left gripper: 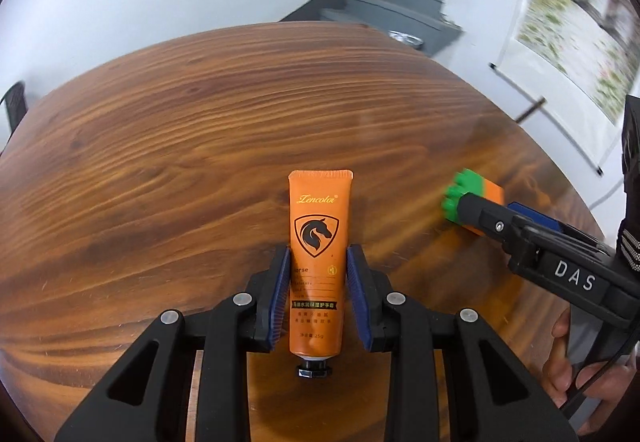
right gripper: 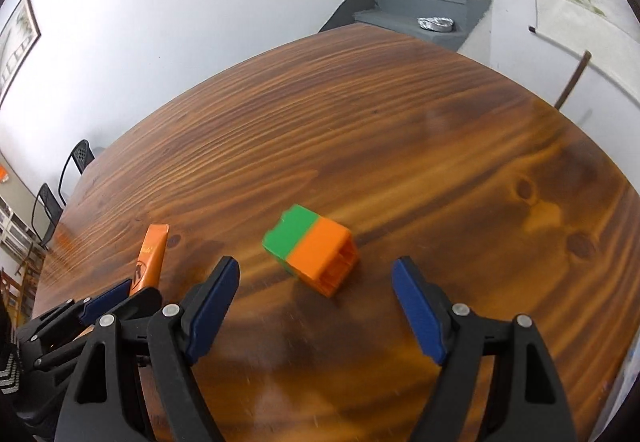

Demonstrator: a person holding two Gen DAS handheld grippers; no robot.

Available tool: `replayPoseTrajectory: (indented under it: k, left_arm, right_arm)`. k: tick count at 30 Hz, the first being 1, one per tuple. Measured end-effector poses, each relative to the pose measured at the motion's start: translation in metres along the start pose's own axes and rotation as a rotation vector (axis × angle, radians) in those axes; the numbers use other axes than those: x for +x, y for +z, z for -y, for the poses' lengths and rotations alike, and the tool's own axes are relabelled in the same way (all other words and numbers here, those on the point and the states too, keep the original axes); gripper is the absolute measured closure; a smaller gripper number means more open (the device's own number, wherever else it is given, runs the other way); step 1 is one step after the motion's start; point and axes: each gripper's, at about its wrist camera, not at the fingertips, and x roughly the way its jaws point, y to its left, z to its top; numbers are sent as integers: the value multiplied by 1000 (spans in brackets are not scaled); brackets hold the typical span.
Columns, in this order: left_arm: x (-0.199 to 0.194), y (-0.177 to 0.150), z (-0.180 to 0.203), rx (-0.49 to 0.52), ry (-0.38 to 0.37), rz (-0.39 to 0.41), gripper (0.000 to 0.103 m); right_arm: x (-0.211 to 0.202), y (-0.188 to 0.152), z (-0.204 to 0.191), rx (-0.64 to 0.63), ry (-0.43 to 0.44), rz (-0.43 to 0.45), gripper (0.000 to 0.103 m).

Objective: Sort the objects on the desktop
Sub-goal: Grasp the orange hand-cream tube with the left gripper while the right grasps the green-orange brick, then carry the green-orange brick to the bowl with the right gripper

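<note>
In the left wrist view, the orange tube (left gripper: 319, 266) is showing "Zencolor", a horse-head shield and "25g". The left gripper (left gripper: 318, 262) is clamping it between blue pads, its black cap pointing back toward the camera and its crimped end pointing away over the wooden table (left gripper: 160, 145). The right gripper (left gripper: 480, 209), marked "DAS", is reaching toward the green-and-orange block (left gripper: 472, 197).

In the right wrist view, the right gripper (right gripper: 316, 282) is gaping wide, holding nothing. The block (right gripper: 312, 250) is lying on the table just ahead, its orange open end facing right and nearer, its green end farther left.
</note>
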Motion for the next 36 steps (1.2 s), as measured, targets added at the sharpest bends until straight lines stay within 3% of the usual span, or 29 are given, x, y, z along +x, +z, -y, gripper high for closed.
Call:
replayPoseTrajectory:
  k: [4,6,8,16,36]
  left_arm:
    - [4,-1,-2,-12,8,-6,71]
    - [4,-2,-1,-10,6,-5,71]
    - [4,-3,1,-5,-10,-5,71]
    - [-2,-8,15,22,-81,-4,71]
    - [-45,-18,75,117,-242,52,72]
  right_arm:
    - [12,4,-5,-8,-15,-11,21]
    - [15,4,-7,-17,-30,-6,28]
    - [13,3,-7,-35,-46,-9,46]
    - [-8,-9,7,24,-44,5,46]
    - [-129,-76,53,105,-155,225,46]
